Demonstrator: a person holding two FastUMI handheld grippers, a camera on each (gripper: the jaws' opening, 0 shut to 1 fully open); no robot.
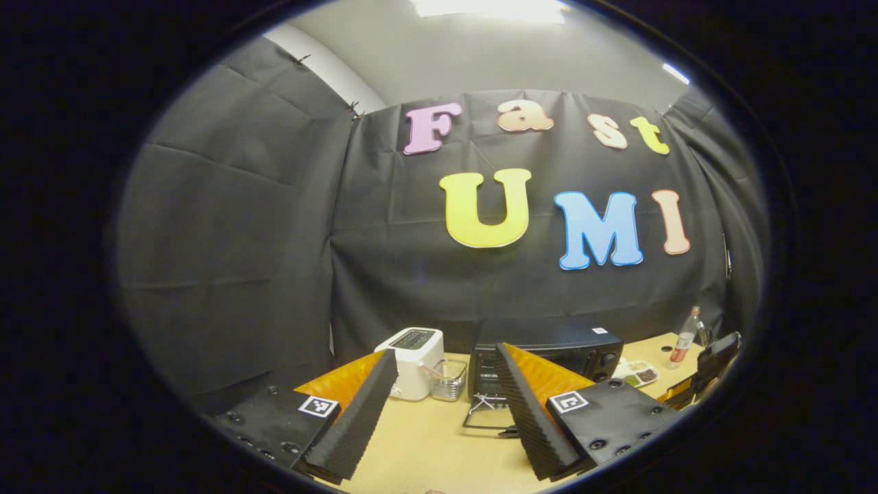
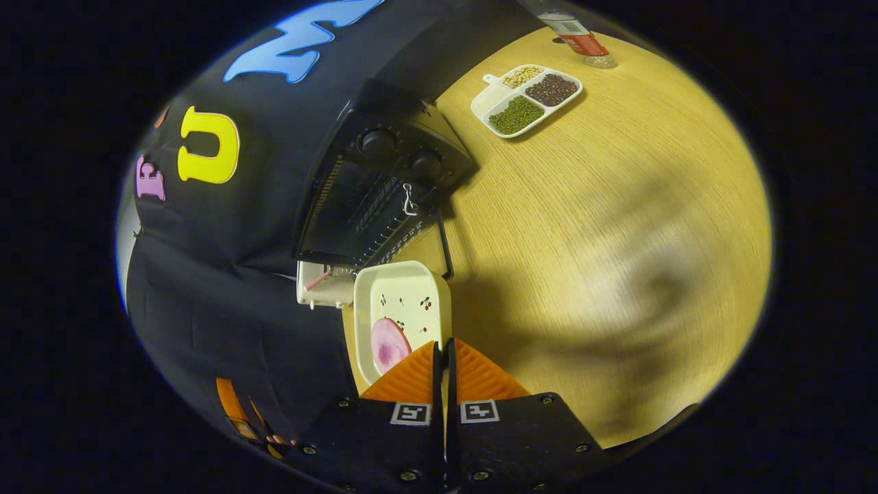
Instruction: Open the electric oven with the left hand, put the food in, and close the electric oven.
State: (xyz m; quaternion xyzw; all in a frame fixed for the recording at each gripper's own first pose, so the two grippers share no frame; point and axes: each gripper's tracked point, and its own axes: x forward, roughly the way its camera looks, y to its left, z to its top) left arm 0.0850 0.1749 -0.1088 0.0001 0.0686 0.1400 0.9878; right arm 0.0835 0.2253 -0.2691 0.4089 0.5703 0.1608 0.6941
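— Black metal, door dropped flat: we see the electric oven [image 1: 549, 353] open at the far side of the table [image 1: 425, 446], its door [image 1: 488, 418] lying on the wood.

— And the food?

— We find the pink slice [image 2: 389, 344] in the white cherry-print dish [image 2: 405, 309], held up just before the oven's mouth. Our right gripper [image 2: 444, 350] has its fingers pressed together on the dish's near rim.

— The left gripper [image 1: 446, 398]?

— Fingers spread wide, gripping nothing, well short of the oven.

— Around it?

— We note a white toaster [image 1: 416, 360] and clear container [image 1: 449, 379] left of the oven; a divided tray of beans [image 2: 527, 99] and a bottle [image 2: 576, 38] to its right.
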